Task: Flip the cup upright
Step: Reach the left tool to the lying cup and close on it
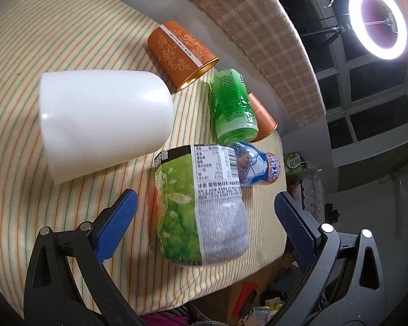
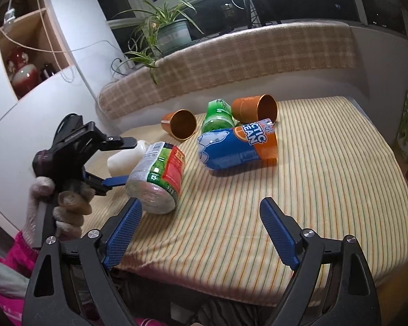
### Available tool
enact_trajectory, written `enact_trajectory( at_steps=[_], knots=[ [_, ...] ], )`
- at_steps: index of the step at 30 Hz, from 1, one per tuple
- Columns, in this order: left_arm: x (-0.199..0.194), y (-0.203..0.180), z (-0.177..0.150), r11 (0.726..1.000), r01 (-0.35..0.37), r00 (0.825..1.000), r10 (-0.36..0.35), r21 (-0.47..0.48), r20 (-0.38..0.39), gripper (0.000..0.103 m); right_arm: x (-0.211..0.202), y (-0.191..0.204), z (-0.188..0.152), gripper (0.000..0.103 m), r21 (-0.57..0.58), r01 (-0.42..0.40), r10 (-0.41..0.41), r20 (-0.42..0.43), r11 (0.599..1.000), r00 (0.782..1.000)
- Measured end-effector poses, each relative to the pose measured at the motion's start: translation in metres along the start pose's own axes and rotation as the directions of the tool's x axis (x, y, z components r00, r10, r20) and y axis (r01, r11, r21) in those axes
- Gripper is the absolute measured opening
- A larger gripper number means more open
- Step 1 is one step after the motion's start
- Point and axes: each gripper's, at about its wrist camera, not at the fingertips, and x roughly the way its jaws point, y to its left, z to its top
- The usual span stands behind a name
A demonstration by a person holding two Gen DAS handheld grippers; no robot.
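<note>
Nearest in my right wrist view, the right gripper (image 2: 201,228) hangs over the front edge of the striped cloth (image 2: 326,179) with its blue fingers spread wide and nothing between them. To its left, my gloved left hand (image 2: 59,203) holds the left gripper (image 1: 204,225), fingers likewise parted and empty; in its own view they straddle a green-labelled bottle (image 1: 201,209) lying on its side without touching it. Just beyond that bottle lies the white cup (image 1: 103,122), tipped on its side on the cloth, its rounded base pointing toward the clutter. Farther back lie a blue bottle (image 2: 231,146), a green bottle (image 2: 217,116) and two orange cups (image 2: 181,126) (image 2: 255,108), all toppled. I judge the approach barely begun. The risks: the near bottle may roll if a finger clips it, and the smooth cup may slip out of a pinch or roll into the orange cups behind.
</note>
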Motion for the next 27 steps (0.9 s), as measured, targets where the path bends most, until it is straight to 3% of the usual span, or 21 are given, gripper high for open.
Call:
enact_trajectory(
  at_steps=[7,16,20,27],
  knots=[
    [0.016,0.002,0.005,0.999,-0.048,0.999,0.048,0.008,-0.021,0.102,-0.005,-0.007,-0.002,0.089,0.018,-0.004,0.004,0.007,1.0,1.0],
    [0.035,0.004,0.008,0.999,-0.041,0.997,0.041,0.0,-0.069,0.101,-0.004,-0.015,-0.005,0.089,0.045,0.004,-0.004,0.0,0.999,1.0],
    [0.039,0.003,0.008,1.0,-0.028,0.996,0.028,0.005,-0.087,0.084,-0.004,-0.02,-0.005,0.089,0.06,0.013,-0.013,-0.003,0.998,1.0],
    [0.038,-0.007,0.004,0.998,-0.03,0.996,0.035,0.061,-0.078,0.083,-0.002,-0.021,-0.004,0.089,0.06,0.024,-0.024,-0.002,0.998,1.0]
  ],
)
